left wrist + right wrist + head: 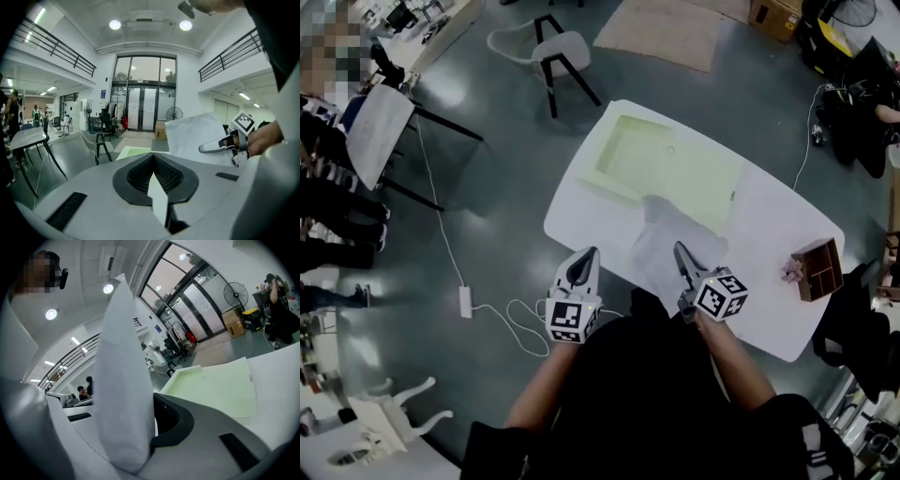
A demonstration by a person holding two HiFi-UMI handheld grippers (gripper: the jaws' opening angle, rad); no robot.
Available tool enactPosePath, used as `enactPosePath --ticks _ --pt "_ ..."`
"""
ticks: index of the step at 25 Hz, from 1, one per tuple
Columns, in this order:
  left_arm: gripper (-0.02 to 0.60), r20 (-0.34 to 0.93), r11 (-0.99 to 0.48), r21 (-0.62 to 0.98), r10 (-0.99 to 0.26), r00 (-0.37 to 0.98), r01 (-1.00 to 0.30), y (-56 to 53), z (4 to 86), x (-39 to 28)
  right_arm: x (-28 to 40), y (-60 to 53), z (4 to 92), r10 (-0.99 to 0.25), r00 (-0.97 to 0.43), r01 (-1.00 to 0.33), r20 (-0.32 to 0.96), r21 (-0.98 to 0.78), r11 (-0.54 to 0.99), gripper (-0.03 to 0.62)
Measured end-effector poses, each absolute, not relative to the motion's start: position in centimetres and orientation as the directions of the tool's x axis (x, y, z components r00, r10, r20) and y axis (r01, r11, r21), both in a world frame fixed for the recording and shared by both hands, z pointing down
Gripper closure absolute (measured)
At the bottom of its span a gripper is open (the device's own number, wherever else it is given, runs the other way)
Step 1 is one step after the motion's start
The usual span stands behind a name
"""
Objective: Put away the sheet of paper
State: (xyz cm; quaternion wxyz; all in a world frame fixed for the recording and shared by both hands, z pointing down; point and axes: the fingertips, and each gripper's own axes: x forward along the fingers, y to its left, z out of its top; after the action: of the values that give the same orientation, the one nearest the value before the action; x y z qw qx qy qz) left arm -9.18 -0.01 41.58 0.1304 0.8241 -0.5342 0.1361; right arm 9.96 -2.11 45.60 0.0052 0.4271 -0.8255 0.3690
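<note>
Your right gripper (680, 249) is clamped on the white sheet of paper (661, 234), held up right at the near edge of the pale green open plastic folder (675, 159), so that hand's closer to the folder than your left gripper (591, 253), which is pinched shut.

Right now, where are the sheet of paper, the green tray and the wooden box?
sheet of paper (664, 239): head view, its middle.
green tray (680, 169): head view, bare floor.
wooden box (818, 270): head view, its middle.

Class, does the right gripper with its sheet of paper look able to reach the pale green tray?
Probably yes: right gripper, shut on the sheet of paper, points at the pale green tray; nothing lies between.
</note>
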Motion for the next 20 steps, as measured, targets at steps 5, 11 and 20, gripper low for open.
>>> enactPosePath --ticks 5,11,20 --pt "0.578 0.362 -0.448 0.062 -0.823 0.439 -0.892 -4.9 41.8 -6.4 12.4 -6.1 45.8 -0.715 -0.615 -0.72 0.332 -0.607 0.336 0.595" --pt "0.578 0.399 -0.485 0.06 -0.79 0.466 -0.873 -8.9 43.3 -4.3 14.8 -9.5 47.8 -0.727 -0.576 -0.756 0.375 -0.583 0.298 0.595" --pt "0.578 0.417 -0.505 0.04 -0.776 0.474 -0.862 -13.1 44.8 -2.8 17.1 -15.8 52.4 -0.708 -0.557 -0.777 0.434 -0.573 0.261 0.595"
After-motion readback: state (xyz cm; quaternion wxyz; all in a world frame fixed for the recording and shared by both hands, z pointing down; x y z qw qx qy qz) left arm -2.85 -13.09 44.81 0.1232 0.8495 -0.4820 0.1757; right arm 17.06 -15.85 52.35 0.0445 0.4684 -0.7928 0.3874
